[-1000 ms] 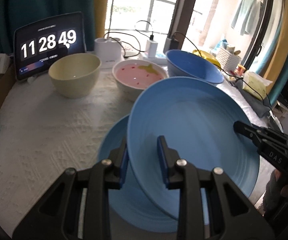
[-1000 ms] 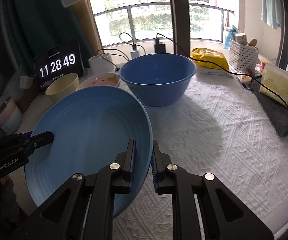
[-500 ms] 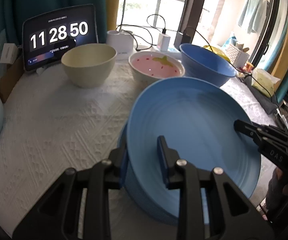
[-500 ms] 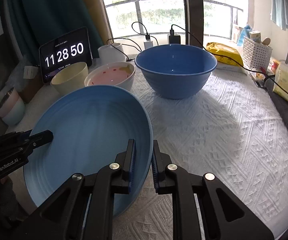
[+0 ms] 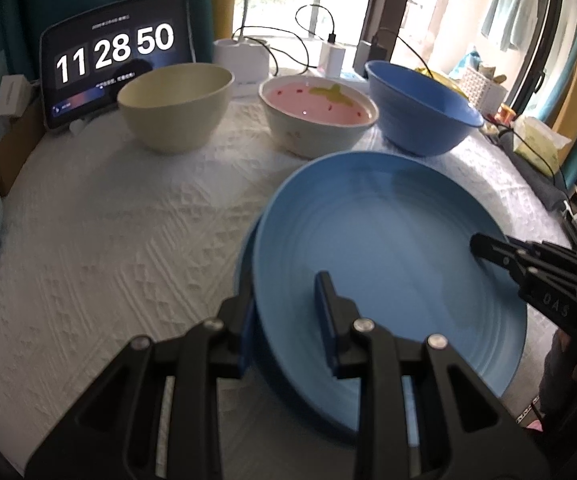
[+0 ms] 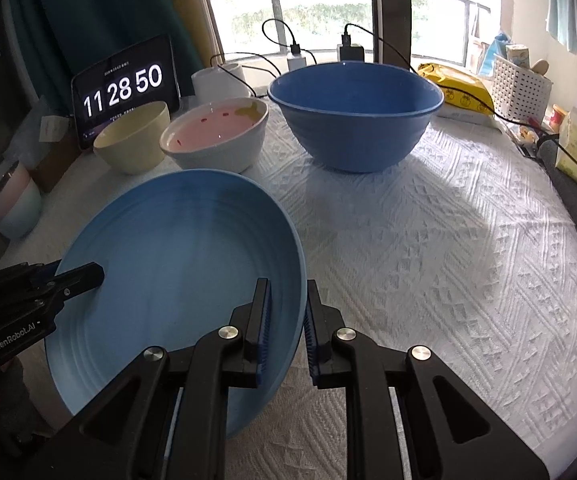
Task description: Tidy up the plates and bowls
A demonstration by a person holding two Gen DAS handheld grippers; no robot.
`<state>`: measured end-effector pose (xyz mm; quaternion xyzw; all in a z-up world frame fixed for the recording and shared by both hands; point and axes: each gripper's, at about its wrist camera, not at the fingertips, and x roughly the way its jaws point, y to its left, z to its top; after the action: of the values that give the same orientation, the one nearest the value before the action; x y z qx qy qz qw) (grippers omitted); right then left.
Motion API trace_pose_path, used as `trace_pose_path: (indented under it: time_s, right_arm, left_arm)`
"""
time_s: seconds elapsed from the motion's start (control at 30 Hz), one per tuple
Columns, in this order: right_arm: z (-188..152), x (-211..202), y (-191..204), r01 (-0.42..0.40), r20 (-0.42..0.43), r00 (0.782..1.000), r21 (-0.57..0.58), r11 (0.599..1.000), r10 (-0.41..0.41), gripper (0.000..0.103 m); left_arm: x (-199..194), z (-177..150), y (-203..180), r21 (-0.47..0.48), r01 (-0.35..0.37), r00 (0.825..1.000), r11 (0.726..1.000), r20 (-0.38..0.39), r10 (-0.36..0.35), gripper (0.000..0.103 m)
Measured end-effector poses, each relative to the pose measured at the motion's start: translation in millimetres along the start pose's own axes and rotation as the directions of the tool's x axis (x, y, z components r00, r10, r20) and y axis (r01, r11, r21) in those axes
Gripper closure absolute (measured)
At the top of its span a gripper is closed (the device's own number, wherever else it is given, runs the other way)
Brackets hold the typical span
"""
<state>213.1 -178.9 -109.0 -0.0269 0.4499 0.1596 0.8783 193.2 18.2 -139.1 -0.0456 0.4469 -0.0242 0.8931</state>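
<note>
A blue plate (image 5: 388,248) lies on a second blue plate (image 5: 246,240), of which only the left rim shows. My left gripper (image 5: 286,308) straddles the near rims of both plates, its jaws wide. My right gripper (image 6: 288,312) straddles the top plate's (image 6: 176,264) right rim with a small gap on each side. Behind stand a cream bowl (image 5: 176,108), a pink strawberry bowl (image 5: 320,114) and a large blue bowl (image 6: 354,112).
A tablet clock (image 5: 114,52) stands at the back left, with chargers and cables (image 6: 296,52) by the window. A pink-blue cup (image 6: 12,200) is at the left edge. A grey cloth (image 6: 576,208) and yellow packets (image 6: 456,88) lie on the right.
The top plate came down from a tilt and now sits nested on the lower plate. Both grippers' jaws have opened slightly around the rims.
</note>
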Motion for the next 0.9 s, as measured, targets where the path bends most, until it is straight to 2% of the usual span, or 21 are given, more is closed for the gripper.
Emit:
trace_pose_path:
  time_s: [0.53,0.8,0.9]
  right_arm:
    - [1.5,2.8,0.3,-0.007,-0.016,1.0,0.006,1.0,0.007,0.083]
    - [2.6,-1.8,3.2,0.01,0.004,1.0,-0.037,0.999,-0.01,0.083]
    - [2.3,-1.6,2.7,0.008,0.003,1.0,-0.043,0.999,-0.008,0.083]
  left_arm:
    - [-0.9,2.1,-3.1,-0.009,-0.034,0.999,0.999,-0.001,0.034,0.072]
    - [-0.9,2.9,-2.4,-0.018,-0.032,0.999,0.999,0.004,0.032,0.071]
    - [-0.5,2.5,-4.9,0.001,-0.031,1.0,1.0,0.007,0.031,0.067]
